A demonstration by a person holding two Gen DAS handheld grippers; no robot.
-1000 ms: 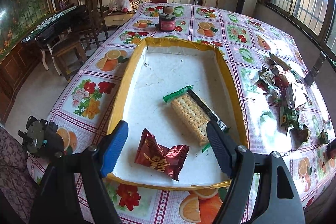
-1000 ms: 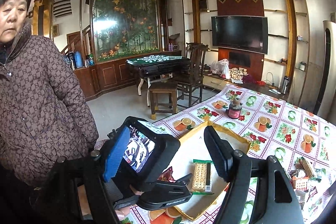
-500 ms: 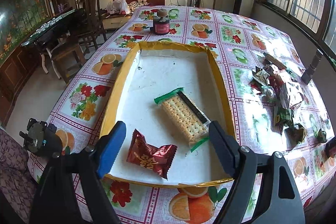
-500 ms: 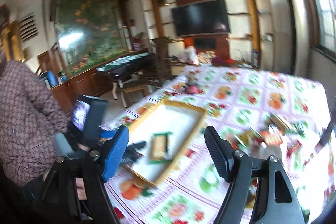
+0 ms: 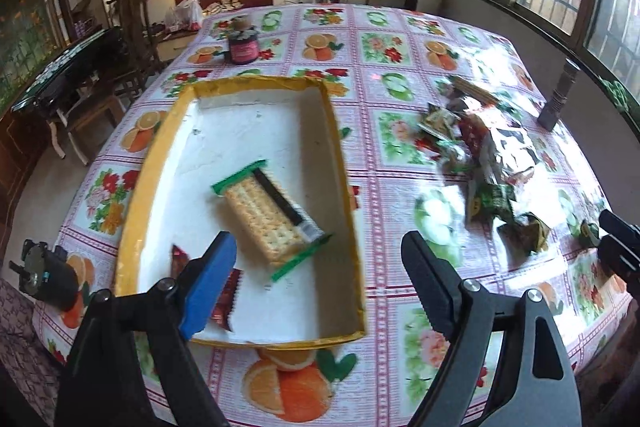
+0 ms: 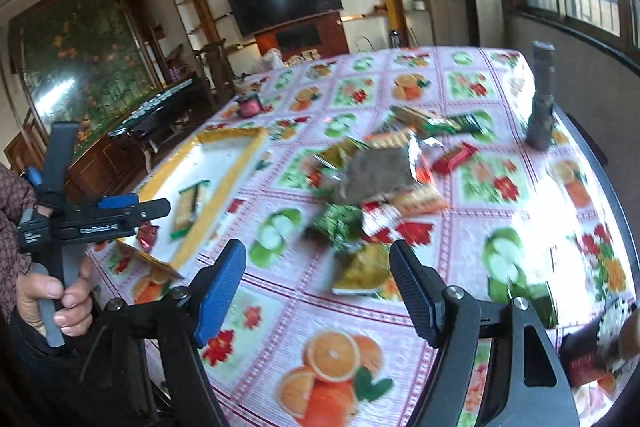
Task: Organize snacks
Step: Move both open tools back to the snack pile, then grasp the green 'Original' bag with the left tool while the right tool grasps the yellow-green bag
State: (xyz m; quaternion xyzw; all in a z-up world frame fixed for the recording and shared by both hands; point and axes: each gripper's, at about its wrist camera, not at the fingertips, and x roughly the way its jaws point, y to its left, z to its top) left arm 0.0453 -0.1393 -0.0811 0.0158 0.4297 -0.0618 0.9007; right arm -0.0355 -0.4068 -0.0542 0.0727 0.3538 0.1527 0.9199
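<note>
A yellow-rimmed white tray (image 5: 340, 163) lies on the fruit-patterned tablecloth. In it are a green-ended cracker pack (image 5: 268, 215) and a red candy (image 5: 224, 303), half hidden by my blue finger. My left gripper (image 5: 318, 247) hovers over the tray's near right corner; its jaws are opening with nothing between them. A loose pile of snack packets (image 5: 480, 155) lies to the right of the tray. My right gripper (image 6: 318, 255) stands open just short of that pile (image 6: 380, 179), gripping nothing. The right wrist view also shows the tray (image 6: 240, 167), the crackers (image 6: 186, 207) and the left gripper (image 6: 120, 211).
A dark red jar (image 5: 242, 47) stands beyond the tray. A dark upright post (image 6: 542, 99) is at the table's far right edge. A person's hand (image 6: 52, 291) holds the left gripper's handle. A red packet (image 6: 584, 363) lies at the near right. Chairs stand left of the table.
My left gripper has slid right, so the tray sits more to the left, and its jaws have widened. My right gripper has swung from the person to the snack pile and dropped lower.
</note>
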